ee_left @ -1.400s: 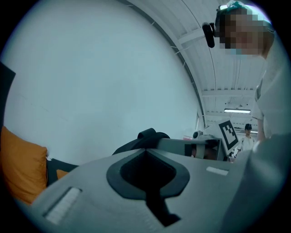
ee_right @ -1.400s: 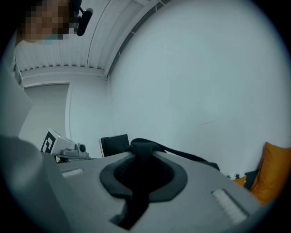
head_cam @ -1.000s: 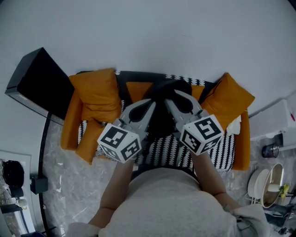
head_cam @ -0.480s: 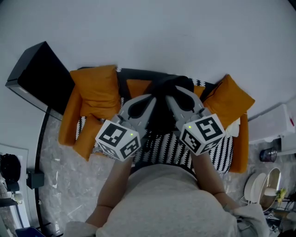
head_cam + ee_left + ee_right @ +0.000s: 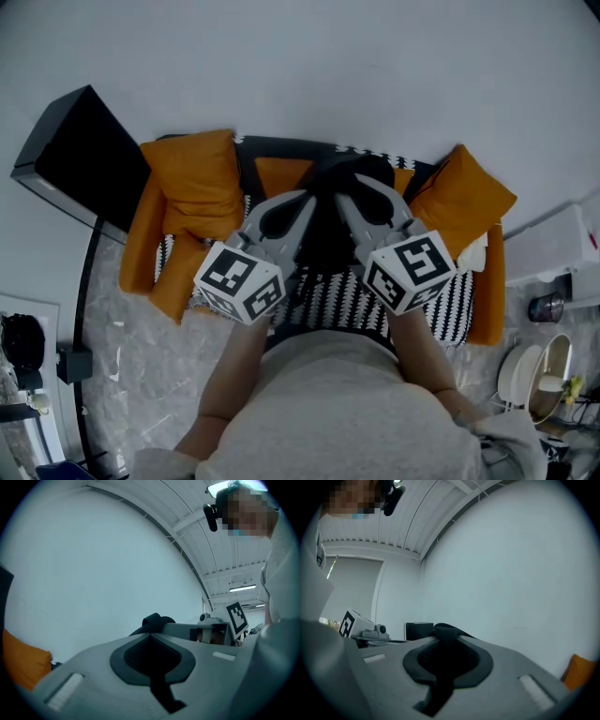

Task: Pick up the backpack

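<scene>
Two pairs of tongs are closed on the black fabric backpack (image 5: 330, 230): the left tongs (image 5: 302, 204) and the right tongs (image 5: 349, 199) each pinch dark fabric at its top. It stands upright mid-seat on the orange-cushioned sofa (image 5: 141, 248), straight ahead and about equally near both.

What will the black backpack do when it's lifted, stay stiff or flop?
Probably flop: the backpack looks like soft, rounded black cloth on the orange couch. It likely won't slip, since cloth is bunched in the right gripper. Heavy or light? Can't tell what's inside.
</scene>
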Tool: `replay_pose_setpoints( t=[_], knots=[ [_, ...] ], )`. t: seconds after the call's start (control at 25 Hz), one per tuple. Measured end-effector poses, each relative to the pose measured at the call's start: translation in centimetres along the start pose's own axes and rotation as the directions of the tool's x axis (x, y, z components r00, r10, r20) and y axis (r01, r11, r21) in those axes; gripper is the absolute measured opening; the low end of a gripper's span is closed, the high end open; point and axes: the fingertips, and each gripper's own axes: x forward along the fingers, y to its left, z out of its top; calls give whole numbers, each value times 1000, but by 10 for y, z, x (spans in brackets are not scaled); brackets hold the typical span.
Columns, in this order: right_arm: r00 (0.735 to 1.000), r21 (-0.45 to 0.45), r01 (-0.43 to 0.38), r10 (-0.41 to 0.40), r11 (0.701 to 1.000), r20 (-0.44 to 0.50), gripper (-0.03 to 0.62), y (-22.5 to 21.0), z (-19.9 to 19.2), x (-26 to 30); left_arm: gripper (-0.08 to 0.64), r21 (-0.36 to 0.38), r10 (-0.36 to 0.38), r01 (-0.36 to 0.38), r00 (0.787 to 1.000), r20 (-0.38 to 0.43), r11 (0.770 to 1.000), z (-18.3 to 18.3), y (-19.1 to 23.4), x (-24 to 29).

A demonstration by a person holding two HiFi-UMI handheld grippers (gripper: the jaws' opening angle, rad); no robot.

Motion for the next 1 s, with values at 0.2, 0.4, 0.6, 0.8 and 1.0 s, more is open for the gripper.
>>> replay_pose_setpoints(
  t=[0.2, 0.4, 0.6, 0.8, 1.0],
  knots=[
    [1000, -7, -17, 17, 1000, -2, 31, 5, 1, 0, 6, 7, 10, -10, 1000, 2, 1000, 1, 0, -4],
    [999, -22, -32, 32, 999, -5, 31, 8, 3, -3, 6, 15, 17, -17, 1000, 15, 1000, 4, -2, -5],
    [999, -29, -34, 33, 999, -7, 29, 14, 4, -6, 6, 5, 20, -20, 1000, 22, 1000, 4, -5, -10],
    [999, -24, -36, 35, 999, -13, 29, 17, 4, -11, 6, -2, 21, -21, 1000, 18, 1000, 4, -9, -12],
    [999, -12, -36, 36, 999, -17, 29, 23, 1, -13, 6, -15, 27, -27, 1000, 8, 1000, 2, -11, -18]
  ],
)
